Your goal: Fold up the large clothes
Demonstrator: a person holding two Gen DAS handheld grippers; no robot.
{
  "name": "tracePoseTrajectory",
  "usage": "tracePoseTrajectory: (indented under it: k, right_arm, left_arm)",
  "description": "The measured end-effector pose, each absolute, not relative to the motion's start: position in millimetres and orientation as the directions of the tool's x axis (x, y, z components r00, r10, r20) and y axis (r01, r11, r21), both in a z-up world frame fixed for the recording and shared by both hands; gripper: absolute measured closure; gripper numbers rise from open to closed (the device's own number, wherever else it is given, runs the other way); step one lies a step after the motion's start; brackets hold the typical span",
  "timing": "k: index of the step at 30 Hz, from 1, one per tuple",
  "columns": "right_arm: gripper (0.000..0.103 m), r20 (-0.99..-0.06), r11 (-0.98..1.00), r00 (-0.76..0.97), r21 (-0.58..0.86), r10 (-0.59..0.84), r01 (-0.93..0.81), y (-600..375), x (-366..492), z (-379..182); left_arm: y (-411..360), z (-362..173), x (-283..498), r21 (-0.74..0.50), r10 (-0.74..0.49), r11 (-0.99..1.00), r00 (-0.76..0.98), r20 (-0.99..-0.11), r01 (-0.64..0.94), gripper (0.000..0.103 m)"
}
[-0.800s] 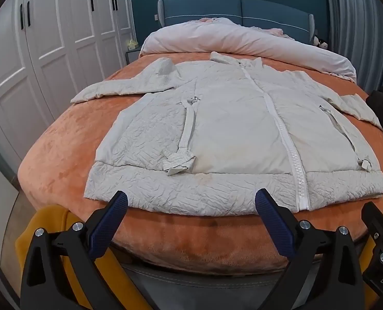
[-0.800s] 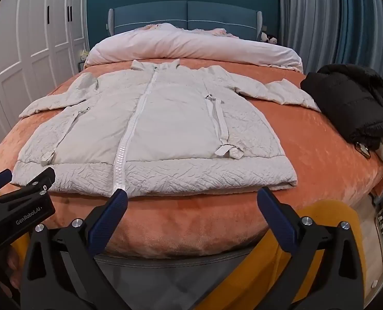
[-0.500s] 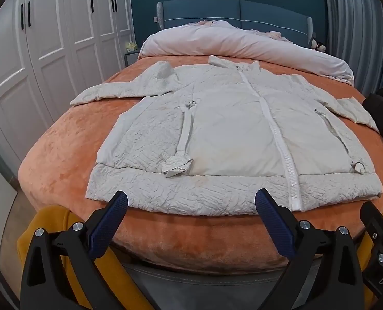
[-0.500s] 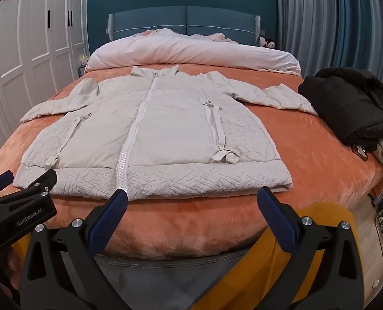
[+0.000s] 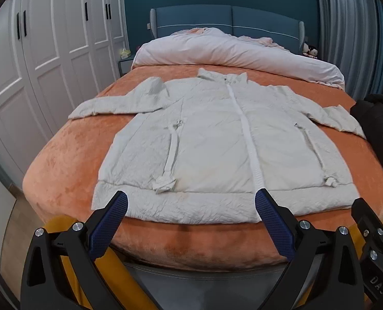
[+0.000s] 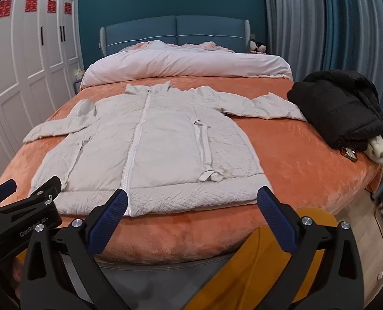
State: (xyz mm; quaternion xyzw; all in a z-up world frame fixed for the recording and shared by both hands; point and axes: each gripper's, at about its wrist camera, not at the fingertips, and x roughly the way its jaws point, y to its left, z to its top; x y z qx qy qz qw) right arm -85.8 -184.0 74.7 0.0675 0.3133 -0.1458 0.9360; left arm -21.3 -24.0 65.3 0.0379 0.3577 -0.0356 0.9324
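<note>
So far nothing is folded: the jacket (image 5: 225,149) lies flat and zipped on the bed (image 5: 70,160), hem toward me, both sleeves spread out, and every fold remains. My left gripper (image 5: 191,222) and right gripper (image 6: 192,219) hang before the bed's near edge with jaws wide apart and empty. Its right cuff runs up against the black coat (image 6: 343,108), contact there unclear, and its back is hidden.

We are looking into a home bedroom: a bed (image 6: 294,155) wearing an orange cover is filling the room, a blue padded headboard (image 6: 176,31) is backing it, and white wardrobe doors (image 5: 49,38) are lining the left wall.
</note>
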Motion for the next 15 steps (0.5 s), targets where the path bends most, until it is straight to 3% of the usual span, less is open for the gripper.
tracePoseTrajectory:
  k: [15]
  right_arm:
    - [0.005, -0.64, 0.949, 0.731, 0.01, -0.235, 0.314, -188, -70, 127]
  left_arm:
    - [-31, 127, -6, 0.032, -0.052, 0.994, 0.701, -0.712, 0.106, 0.006]
